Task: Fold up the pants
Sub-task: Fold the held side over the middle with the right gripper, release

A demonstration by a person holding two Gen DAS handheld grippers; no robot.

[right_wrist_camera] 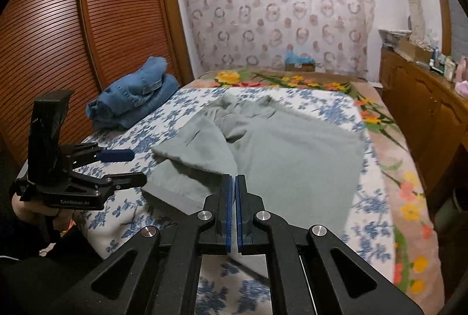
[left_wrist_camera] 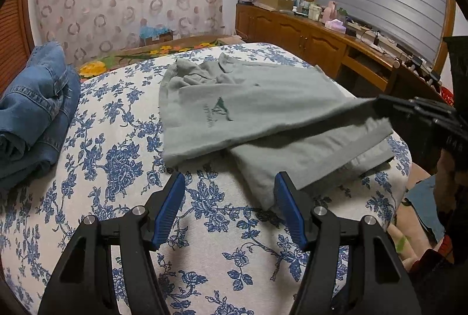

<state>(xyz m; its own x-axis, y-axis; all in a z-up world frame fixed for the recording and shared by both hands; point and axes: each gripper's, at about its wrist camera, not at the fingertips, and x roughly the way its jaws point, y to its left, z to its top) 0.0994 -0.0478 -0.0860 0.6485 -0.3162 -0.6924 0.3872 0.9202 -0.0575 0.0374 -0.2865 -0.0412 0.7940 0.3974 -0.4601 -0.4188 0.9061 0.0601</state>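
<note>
Leftmost, you have a folded stack of blue denim jeans [left_wrist_camera: 35, 107] parked at the bed's far edge, presumably a finished pair set clear of the work. Your left gripper [left_wrist_camera: 231, 208] hovers above the white bedspread with blue flowers [left_wrist_camera: 122, 168], its blue pads spread wide with nothing between them, likely waiting to take a hem. The soft grey-green pants [left_wrist_camera: 257, 116] lie in the middle of the bed, one leg crossing over the other, waistband away from you. On the right, your right gripper [right_wrist_camera: 234, 209] has its pads pressed together on a cloth edge of those pants, which looks lifted for a fold. How much fabric is pinched you cannot see from either view, and its fingertips blur in the left camera.
</note>
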